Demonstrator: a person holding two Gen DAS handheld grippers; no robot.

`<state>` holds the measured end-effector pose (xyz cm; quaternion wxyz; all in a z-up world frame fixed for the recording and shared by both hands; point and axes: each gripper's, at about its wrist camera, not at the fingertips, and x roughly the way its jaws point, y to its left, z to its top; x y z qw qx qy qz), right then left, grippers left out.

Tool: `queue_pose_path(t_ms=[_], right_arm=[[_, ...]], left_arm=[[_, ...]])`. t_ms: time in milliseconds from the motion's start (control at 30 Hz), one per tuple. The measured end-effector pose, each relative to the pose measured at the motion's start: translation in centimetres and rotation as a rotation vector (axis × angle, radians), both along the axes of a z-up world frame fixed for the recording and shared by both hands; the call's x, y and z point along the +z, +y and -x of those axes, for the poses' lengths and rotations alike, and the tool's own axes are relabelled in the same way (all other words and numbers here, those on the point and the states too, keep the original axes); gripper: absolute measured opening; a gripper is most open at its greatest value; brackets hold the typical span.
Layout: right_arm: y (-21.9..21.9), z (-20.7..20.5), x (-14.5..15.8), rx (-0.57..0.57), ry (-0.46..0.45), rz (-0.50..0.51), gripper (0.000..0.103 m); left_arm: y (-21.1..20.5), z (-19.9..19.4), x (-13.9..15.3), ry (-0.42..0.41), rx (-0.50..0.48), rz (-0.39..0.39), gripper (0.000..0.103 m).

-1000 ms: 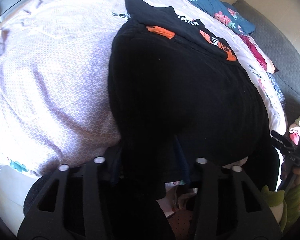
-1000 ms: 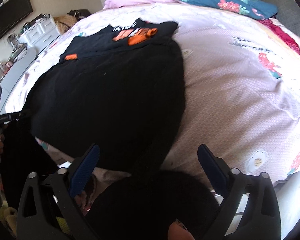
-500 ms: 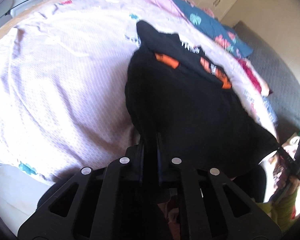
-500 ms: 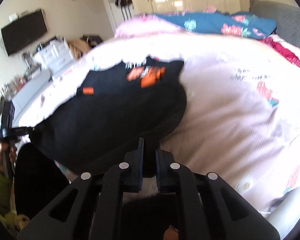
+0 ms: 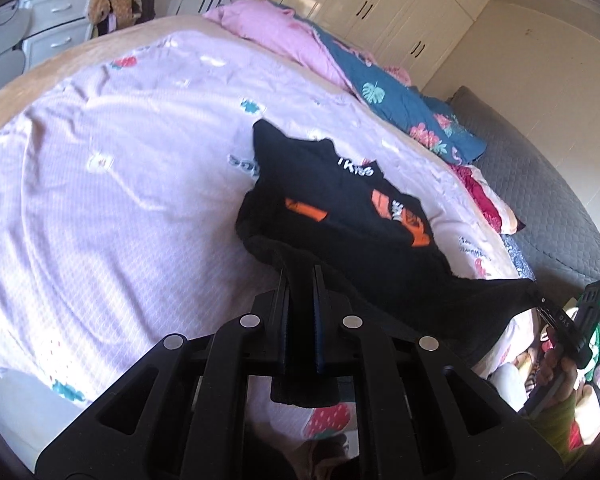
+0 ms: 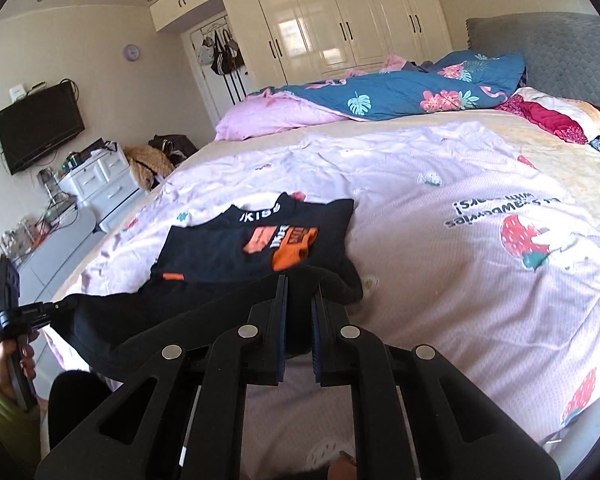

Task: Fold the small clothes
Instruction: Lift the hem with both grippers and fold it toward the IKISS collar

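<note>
above the bed (image 6: 480,280), both claws tilt downward, pinching the black shirt (image 5: 352,232).

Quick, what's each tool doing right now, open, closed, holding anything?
Left tool: closed on the near edge of the black shirt.
Right tool: closed on the same shirt's near edge.

Both grippers point forward and slightly down. The left gripper (image 5: 300,276) has its jaws pinched on a fold of the black garment (image 5: 364,236); a hand (image 6: 14,356) in a green sleeve grips its handle. The right gripper (image 6: 299,284) is likewise clamped on the garment's other corner, held by a hand (image 5: 562,372).
</note>
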<state>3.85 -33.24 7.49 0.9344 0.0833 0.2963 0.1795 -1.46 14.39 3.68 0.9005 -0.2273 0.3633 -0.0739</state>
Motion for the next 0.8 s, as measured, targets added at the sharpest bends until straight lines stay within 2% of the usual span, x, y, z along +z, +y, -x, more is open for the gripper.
queue_pose_path(t_ms=[233,600,800], right_arm=[[-0.2,-1.8,0.6,-0.033,0.004,-0.028,0.009],[-0.8,-6.3,0.6,-0.094,0.05,-0.09,0.009],[0.1,-8.5,1.0,-0.13,0.048,-0.078,0.009]], left_arm=[[0.0,-1.7,1.4,-0.044,0.021,0.001,0.003],[1.6,-5.5,2.2,-0.073,0.099,0.089,0.003],[1.7,-8.0,2.4,-0.083,0.127,0.114,0.003]])
